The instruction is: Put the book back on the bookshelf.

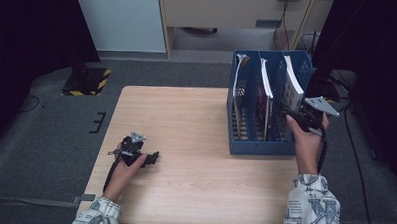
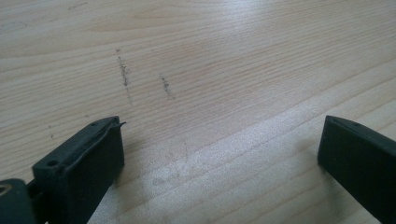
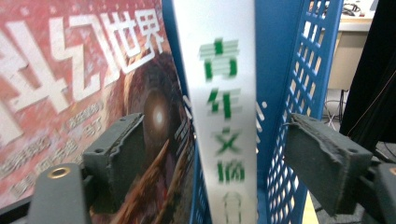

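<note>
**A:** What's around you?

**B:** A pale wood table (image 1: 186, 121) on grey carpet, with a white panel and a wooden desk behind it. Both far corners of the room are too dark for me to make anything out.

**A:** And on the table?

**B:** A blue rack (image 1: 258, 144) with 3 slots stands at its right side. Each slot holds something upright. The rightmost is a book (image 1: 292, 90), its white page edge on top. The perforated walls hide the lower parts of all 3.

**A:** Your right gripper?

**B:** My right gripper (image 1: 306, 118) is at the rack's near right corner, level with that book. In the right gripper view my jaws stand wide, 1 on each side of the book's white spine (image 3: 222, 116) with its green characters, neither pad pressing it. The characters are blurred and the lowest is cut off. A red cover (image 3: 70, 84) lies behind my left jaw, with blue mesh by the right.

**A:** Your left gripper?

**B:** My left gripper (image 1: 140, 155) rests low on the table's near left part, well apart from the rack. Its jaws are wide too, with bare wood and a few dark scuffs (image 2: 123, 72) between them. My hand covers most of it from above.
</note>
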Action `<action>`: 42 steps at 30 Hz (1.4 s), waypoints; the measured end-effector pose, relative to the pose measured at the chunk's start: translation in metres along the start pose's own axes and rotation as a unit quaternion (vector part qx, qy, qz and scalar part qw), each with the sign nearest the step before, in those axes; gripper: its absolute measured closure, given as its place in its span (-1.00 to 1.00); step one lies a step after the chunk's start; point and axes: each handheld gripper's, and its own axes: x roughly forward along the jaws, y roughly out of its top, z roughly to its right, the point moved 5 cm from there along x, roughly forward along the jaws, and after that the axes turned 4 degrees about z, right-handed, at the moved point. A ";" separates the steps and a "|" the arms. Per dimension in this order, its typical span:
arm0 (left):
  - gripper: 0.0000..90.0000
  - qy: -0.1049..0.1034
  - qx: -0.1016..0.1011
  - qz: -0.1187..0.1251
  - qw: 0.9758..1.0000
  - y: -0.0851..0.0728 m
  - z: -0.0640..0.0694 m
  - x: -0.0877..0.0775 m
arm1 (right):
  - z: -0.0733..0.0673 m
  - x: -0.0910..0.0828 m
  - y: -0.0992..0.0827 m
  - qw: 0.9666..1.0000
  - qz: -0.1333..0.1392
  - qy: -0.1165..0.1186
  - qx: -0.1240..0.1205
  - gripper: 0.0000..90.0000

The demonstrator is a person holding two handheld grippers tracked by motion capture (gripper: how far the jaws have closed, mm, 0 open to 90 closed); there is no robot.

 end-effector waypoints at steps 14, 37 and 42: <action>-1.00 -0.003 0.004 0.001 1.000 0.000 0.001 0.000 | 0.002 -0.012 -0.006 1.000 -0.007 -0.009 0.015 -0.61; -1.00 -0.005 0.002 0.000 1.000 0.000 0.001 0.001 | -0.004 -0.019 -0.016 1.000 -0.028 -0.008 0.012 -0.68; -1.00 -0.005 0.002 0.000 1.000 0.000 0.001 0.001 | -0.007 -0.024 -0.017 0.999 -0.032 -0.009 0.005 -0.69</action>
